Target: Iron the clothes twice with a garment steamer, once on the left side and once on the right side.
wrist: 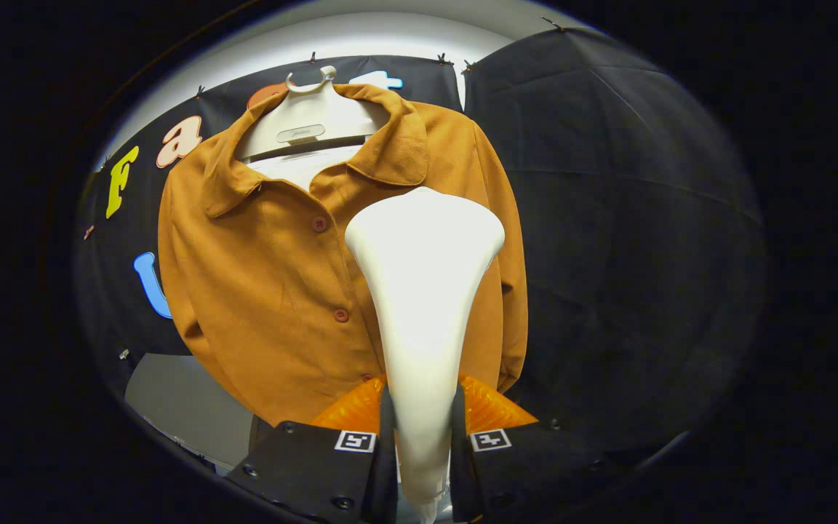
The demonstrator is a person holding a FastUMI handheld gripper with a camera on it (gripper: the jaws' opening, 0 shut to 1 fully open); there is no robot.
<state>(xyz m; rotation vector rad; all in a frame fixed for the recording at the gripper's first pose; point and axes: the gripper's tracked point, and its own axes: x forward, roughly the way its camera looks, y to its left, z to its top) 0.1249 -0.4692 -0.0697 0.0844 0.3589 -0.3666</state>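
An ochre-brown buttoned shirt [273,276] hangs on a white hanger [308,120] against the black cloth wall. My gripper [423,411] is shut on the white garment steamer [423,291], both orange fingers [350,411] pressing its narrow handle. The steamer's wide head rises ahead of the fingers and sits over the shirt's right half, just right of the button row. Whether the head touches the cloth I cannot tell. The steamer hides part of the shirt's right front.
The black cloth wall [623,218] stretches behind and to the right of the shirt. A pale grey surface [186,407] shows below the shirt's left hem.
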